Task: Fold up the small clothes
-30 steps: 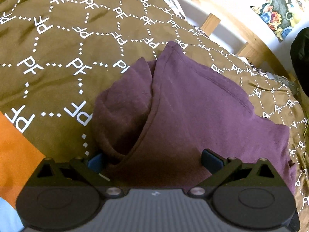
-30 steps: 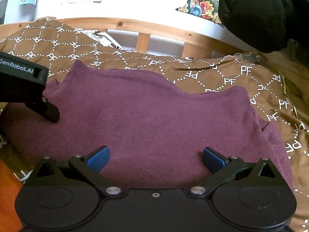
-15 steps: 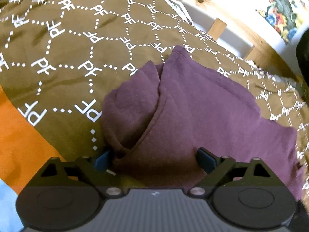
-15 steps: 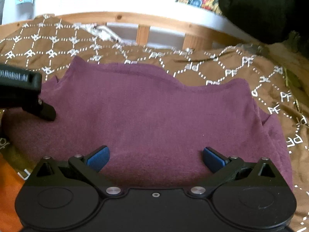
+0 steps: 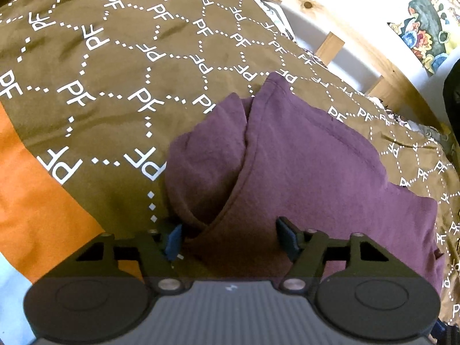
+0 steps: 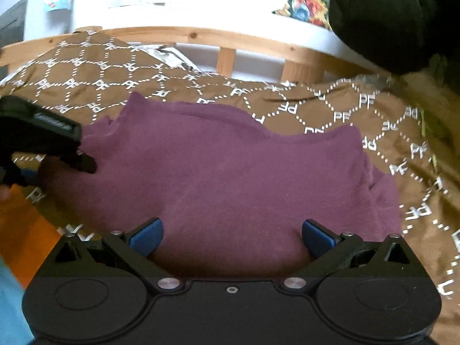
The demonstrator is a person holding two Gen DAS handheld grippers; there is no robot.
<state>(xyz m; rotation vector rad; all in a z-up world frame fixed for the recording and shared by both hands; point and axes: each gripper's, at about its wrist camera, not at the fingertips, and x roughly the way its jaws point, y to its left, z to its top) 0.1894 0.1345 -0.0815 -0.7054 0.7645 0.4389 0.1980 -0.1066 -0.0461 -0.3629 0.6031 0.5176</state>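
Purple garment (image 5: 302, 166) lies partly folded, sleeve tucked, on patterned bedspread (image 5: 115, 66).

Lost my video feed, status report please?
Left gripper closing around purple garment edge, no pinch yet. Right gripper open over garment, empty. Garment part-folded on brown bedspread. Nothing in the way.

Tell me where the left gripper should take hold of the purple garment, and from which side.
Grip the purple garment at its near-left corner, where the folded-under flap meets the top layer. The left gripper, jaws just closing around that bunched edge, should probably come from the near side, pointing down: there the layers stack thick enough to pinch.
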